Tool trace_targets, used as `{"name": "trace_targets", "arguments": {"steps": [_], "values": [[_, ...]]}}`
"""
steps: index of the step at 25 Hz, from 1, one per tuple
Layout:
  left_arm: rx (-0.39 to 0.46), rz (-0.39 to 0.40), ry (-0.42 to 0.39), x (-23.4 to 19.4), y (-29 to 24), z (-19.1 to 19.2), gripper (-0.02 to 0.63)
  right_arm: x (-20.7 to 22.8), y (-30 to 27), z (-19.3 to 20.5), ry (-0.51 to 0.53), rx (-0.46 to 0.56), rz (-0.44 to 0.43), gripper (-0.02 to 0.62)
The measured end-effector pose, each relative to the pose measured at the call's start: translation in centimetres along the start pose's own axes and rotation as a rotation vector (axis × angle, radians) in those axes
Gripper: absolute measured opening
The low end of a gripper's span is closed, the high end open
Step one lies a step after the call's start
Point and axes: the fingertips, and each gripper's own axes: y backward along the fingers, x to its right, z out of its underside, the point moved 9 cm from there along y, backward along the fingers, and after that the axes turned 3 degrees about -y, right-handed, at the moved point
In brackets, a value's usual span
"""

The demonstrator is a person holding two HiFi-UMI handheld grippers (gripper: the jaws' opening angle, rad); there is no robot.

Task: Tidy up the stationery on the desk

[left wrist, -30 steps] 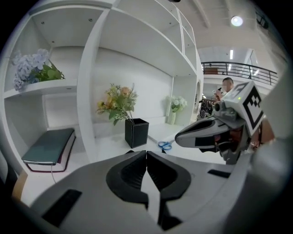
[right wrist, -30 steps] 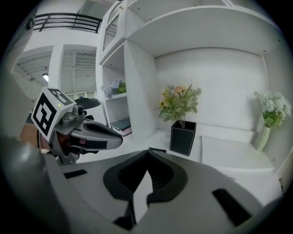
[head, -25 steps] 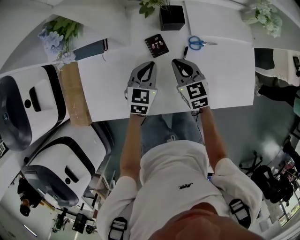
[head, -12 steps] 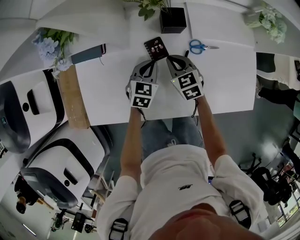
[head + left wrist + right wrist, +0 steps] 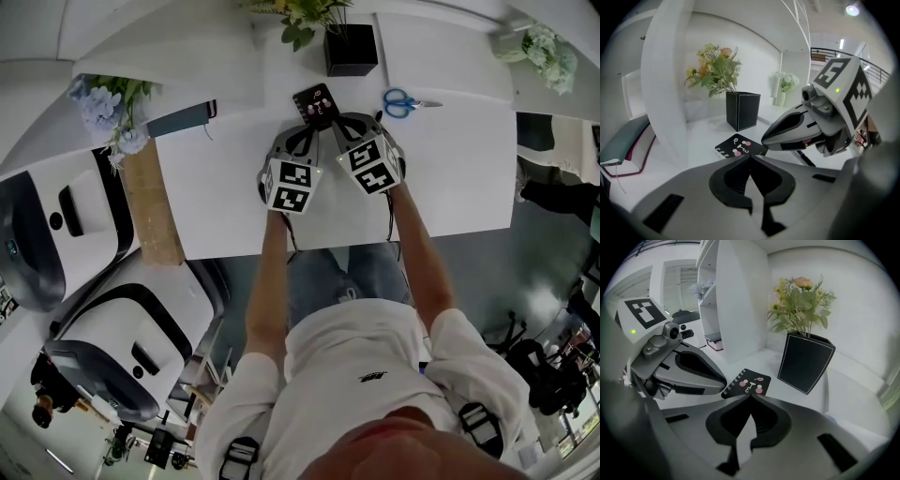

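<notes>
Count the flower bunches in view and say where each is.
3. One in the black vase behind the notebook; a blue bunch at far left; a pale bunch at far right. Others may be hidden.

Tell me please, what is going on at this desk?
A person holds tongs in each hand over the white desk. The left tongs and right tongs are both shut and empty, pointing at a small black notebook. Blue scissors lie to its right.
</notes>
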Motion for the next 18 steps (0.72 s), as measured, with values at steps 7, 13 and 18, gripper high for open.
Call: {"name": "trace_targets", "arguments": {"steps": [7,13,18], "values": [[-0.038,0.013,0.003,-0.2,-0.8,0.5,0.000,-0.2,-1.6,0.1,0.010,-0.063,0.004,-0.006],[-0.055,0.033,0.018,-0.4,-1.0,0.8,0.000,-0.3,-1.8,0.4,-0.032,-0.070,0.003,-0.006],[-0.059,0.048,0.020,-0.3,-0.5,1.2,0.000,-1.2,-1.3,0.9,-0.044,-0.065,0.003,-0.006]]}}
